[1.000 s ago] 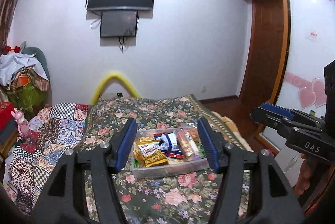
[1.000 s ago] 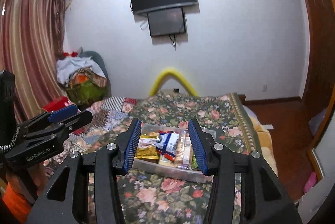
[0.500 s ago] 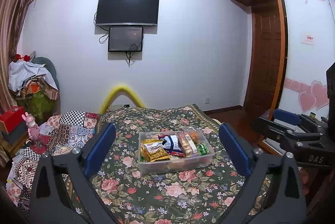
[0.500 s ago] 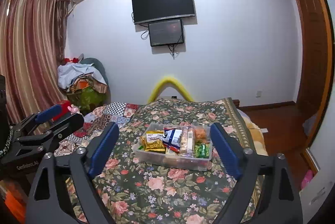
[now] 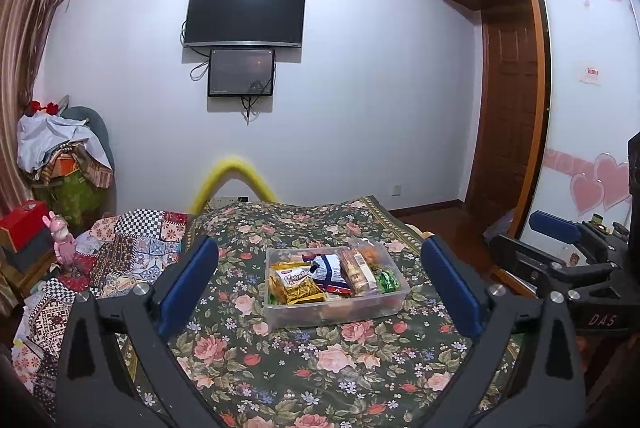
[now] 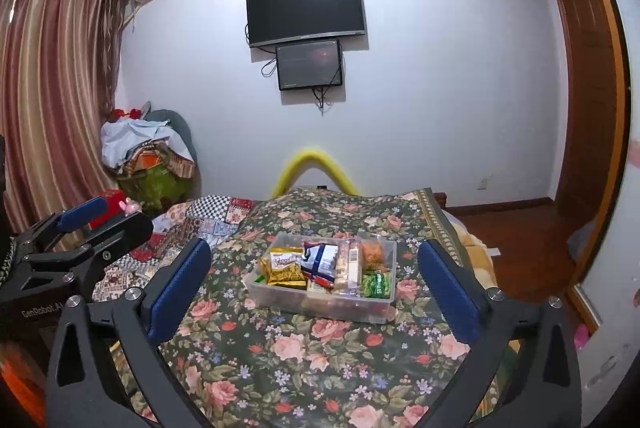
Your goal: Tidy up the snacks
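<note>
Here a clear plastic bin [image 5: 336, 302] of snacks [image 5: 334, 274], with gold, blue-white, tan and green packets, sits on the floral bedspread [image 5: 320, 368]. The left gripper [image 5: 320, 286] and the right gripper [image 6: 314, 282] have just been opening and stand wide, nothing between them. Only the right wrist view shows the striped curtain [image 6: 52, 100]; the left's shows pink hearts [image 5: 600, 184]

A clear tub [image 5: 394, 298] of snack packets sits on the floral bedspread [image 5: 328, 368] at twelve o'clock from the wide-open, empty left gripper [image 5: 320, 284], the right gripper [image 5: 560, 248] at three o'clock.
</note>
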The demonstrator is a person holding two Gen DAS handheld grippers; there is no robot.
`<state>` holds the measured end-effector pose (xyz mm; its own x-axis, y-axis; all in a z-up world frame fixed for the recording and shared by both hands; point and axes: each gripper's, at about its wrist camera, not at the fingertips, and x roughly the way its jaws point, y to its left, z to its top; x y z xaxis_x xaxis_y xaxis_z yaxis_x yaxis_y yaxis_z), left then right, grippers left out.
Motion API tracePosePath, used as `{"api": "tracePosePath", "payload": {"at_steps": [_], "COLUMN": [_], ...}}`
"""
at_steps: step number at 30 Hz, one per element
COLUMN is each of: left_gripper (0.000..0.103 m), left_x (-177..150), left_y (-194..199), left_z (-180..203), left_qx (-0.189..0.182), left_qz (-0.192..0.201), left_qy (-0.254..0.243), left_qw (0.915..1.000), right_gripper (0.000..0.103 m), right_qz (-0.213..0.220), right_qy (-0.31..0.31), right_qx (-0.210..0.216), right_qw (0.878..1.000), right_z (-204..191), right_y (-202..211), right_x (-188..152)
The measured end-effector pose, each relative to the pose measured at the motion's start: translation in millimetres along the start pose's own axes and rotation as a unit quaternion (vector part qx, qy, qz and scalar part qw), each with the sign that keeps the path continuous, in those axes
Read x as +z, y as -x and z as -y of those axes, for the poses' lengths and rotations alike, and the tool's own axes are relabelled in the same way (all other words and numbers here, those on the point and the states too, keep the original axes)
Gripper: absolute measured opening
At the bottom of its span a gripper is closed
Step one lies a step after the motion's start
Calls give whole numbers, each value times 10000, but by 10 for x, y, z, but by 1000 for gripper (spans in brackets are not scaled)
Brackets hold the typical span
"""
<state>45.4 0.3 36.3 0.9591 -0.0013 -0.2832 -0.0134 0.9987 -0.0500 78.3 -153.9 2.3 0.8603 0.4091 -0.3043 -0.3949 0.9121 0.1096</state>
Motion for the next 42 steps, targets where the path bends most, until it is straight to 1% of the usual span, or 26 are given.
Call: {"api": "tracePosePath", "payload": {"at_steps": [13, 23, 42], "left_gripper": [103, 103, 103], "left_x": [-25, -30, -28], "left_y": [19, 3, -14], "left_z": [98, 91, 103], "left_qx": [-26, -29, -147], "left_qz": [12, -3, -62], "left_qy": [-169, -118, -94], "left_qw": [9999, 9999, 9998], "right_gripper": [103, 103, 103], "right_qz": [-16, -33, 28], "right_qy": [-34, -64, -22], "right_qx": [10, -20, -97], "right_qw": [10000, 10000, 9999], "right_z": [36, 48, 46], "right_y": [16, 27, 49], "right_x": [-48, -31, -22]}}
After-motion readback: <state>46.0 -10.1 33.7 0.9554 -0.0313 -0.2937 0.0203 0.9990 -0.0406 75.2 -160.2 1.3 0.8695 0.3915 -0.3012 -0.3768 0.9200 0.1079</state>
